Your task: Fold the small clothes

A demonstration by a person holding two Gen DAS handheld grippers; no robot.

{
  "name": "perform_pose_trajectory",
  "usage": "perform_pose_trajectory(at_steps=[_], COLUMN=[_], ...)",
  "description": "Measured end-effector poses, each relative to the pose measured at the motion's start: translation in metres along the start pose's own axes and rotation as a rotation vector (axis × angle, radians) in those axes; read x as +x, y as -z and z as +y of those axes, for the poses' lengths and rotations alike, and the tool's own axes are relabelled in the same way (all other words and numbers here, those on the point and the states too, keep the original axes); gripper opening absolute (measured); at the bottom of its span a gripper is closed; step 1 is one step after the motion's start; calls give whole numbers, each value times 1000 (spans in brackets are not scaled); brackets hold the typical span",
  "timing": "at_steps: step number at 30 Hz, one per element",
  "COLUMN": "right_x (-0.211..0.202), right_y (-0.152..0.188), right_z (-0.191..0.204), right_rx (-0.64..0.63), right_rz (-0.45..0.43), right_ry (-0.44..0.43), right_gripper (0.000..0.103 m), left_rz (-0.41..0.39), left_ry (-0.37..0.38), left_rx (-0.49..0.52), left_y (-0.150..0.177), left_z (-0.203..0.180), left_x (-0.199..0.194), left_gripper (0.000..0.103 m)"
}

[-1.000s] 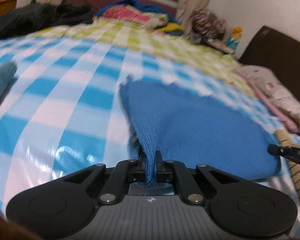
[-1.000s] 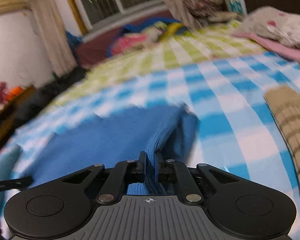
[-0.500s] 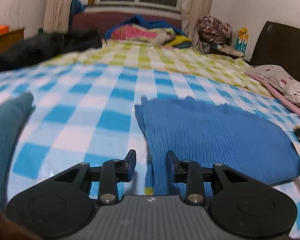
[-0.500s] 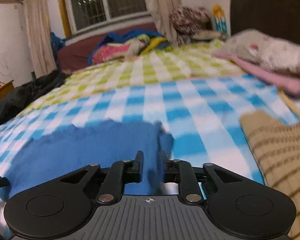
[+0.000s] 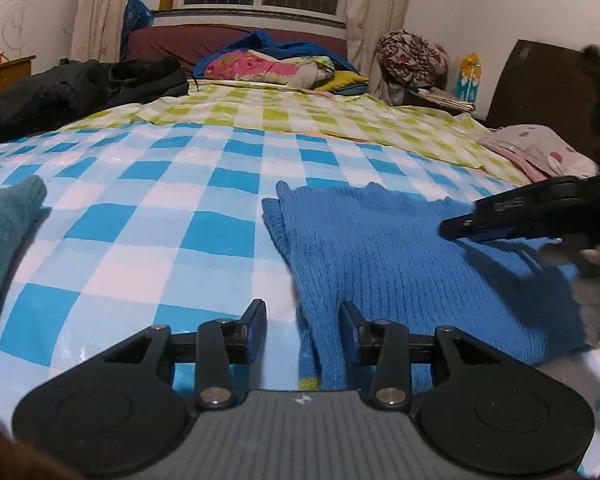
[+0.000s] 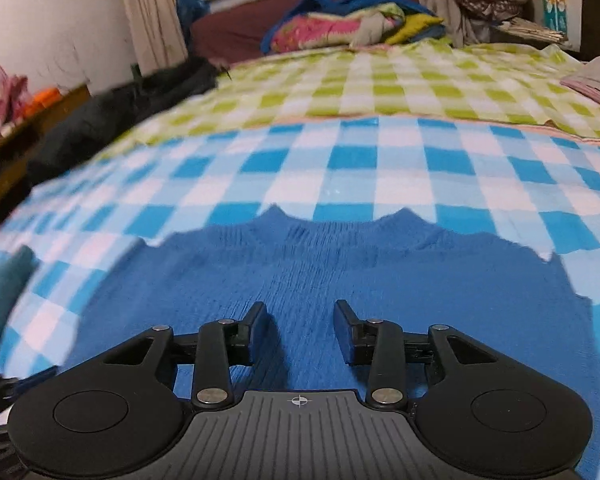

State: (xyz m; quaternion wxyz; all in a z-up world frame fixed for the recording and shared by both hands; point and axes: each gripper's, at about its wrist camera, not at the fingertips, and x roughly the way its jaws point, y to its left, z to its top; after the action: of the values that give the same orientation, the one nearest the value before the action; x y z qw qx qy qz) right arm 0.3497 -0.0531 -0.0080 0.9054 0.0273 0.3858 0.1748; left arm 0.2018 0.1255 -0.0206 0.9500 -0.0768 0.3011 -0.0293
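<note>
The blue knit (image 5: pixel 400 264) lies flat on the checked bed (image 5: pixel 148 216), one fold apparently laid; further folds remain. Left tongs (image 5: pixel 303 332) are opening, the knit's near edge between the jaws but not pinched. Right tongs (image 6: pixel 301 330) are opening above the knit's middle, holding nothing. No containers are in view.

Left gripper (image 5: pixel 303 330): pitched downward, jaws opening, the 2 pads pressing on nothing.
Right gripper (image 6: pixel 301 330): pitched downward, jaws opening, gap empty; seen side-on from the left wrist.
</note>
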Motion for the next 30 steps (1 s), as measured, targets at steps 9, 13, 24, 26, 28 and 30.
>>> perform_pose_trajectory(at_steps=[9,13,24,26,28,30], right_x=[-6,0,14,5,0,2], right_y=[-18,-21,-17,-20,-21,-19], right_z=[0,2,10,17,27,36], right_rx=[51,73,37,34,15,-3], right_rz=[-81,-97,-58,-79,-84,-71], right_ry=[34,42,86,51,-5,-48], right_gripper=[2,2,11,12,13,13], left_rz=[-85,-124,8,8,8,9], left_ry=[24,29,44,43,39,39], left_rx=[1,23,13,10,8,5], left_y=[-8,-10,5,5,5,5], left_z=[1,-4,-5,-5,-5,-5], left_x=[-18,-23,2,1,1,0], left_gripper=[46,47,48,48,48,48])
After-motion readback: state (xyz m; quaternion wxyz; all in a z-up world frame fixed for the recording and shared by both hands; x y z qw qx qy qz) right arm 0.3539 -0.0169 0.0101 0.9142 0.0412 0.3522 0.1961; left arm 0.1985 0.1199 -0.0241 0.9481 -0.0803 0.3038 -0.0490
